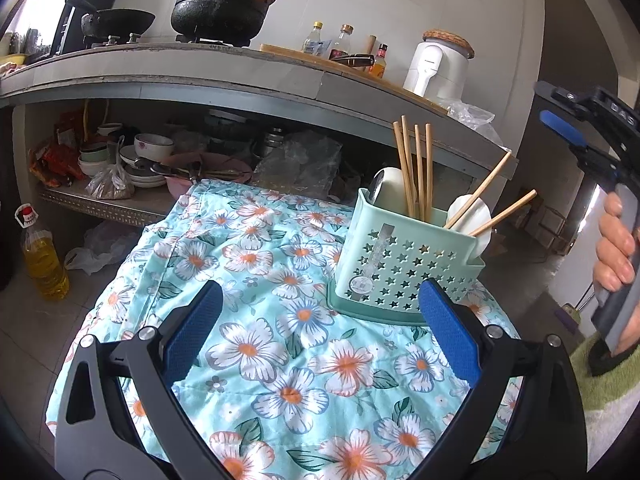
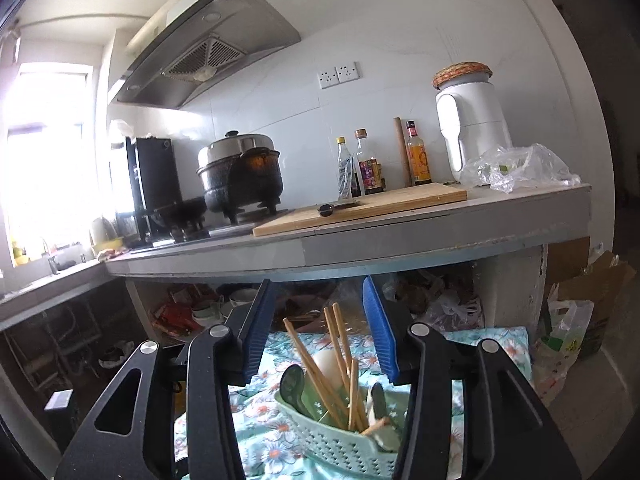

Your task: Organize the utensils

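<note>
Since the chopsticks (image 1: 416, 168) and spoons (image 1: 390, 188) stand upright in the caddy (image 1: 400, 256) on the floral cloth (image 1: 260, 280), both grippers hold nothing: left gripper (image 1: 320, 328) spread wide before it, right gripper (image 2: 320, 332) parted above, likely done.

spoons (image 1: 472, 216) half-hidden in caddy (image 1: 404, 264)
</note>
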A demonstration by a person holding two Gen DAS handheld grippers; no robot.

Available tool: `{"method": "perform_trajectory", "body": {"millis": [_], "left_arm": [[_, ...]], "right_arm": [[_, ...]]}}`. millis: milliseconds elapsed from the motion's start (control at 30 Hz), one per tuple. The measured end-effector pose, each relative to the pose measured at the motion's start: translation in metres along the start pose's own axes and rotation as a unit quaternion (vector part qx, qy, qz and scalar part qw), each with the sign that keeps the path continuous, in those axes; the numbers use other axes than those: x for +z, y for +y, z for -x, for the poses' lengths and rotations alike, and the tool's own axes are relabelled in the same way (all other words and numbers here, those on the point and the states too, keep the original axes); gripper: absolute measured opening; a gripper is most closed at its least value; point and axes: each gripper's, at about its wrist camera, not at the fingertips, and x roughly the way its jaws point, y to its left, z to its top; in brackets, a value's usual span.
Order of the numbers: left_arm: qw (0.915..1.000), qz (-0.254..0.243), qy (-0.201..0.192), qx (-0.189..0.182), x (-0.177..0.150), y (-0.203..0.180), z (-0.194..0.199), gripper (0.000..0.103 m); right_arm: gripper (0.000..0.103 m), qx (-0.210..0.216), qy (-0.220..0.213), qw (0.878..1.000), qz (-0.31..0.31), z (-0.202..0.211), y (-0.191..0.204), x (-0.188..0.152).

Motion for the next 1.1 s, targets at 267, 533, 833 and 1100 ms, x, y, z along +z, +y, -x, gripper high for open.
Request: {"method": "perform_trajectory", "body": {"millis": [267, 533, 833, 1100], "left_arm": [[0.9988, -0.017, 0.011, 0.044, -0.003, -0.008, -0.002, 0.095], [0.9868, -0.073, 0.022, 0.143, -0.006, -0.028, -0.011, 0.095], [0.9842, -0.094, 0.053, 0.141, -0.006, -0.052, -0.024, 0.095], [0.9792, -0.063, 0.061, 0.183, -0.002, -0.047, -0.028, 0.095]], "right_arm": [[0.066, -0.077, 0.104, 0.991, -0.017, 0.014, 0.011, -0.091], [0.084, -0.200, 0.191, 0.961, 0.015, 0.012, 0.001, -0.146], [0.091, -0.293, 0.210, 0.932, 0.032, 0.012, -0.023, -0.156], [0.095, -0.320, 0.208, 0.924, 0.030, 0.014, -0.032, -0.149]]}}
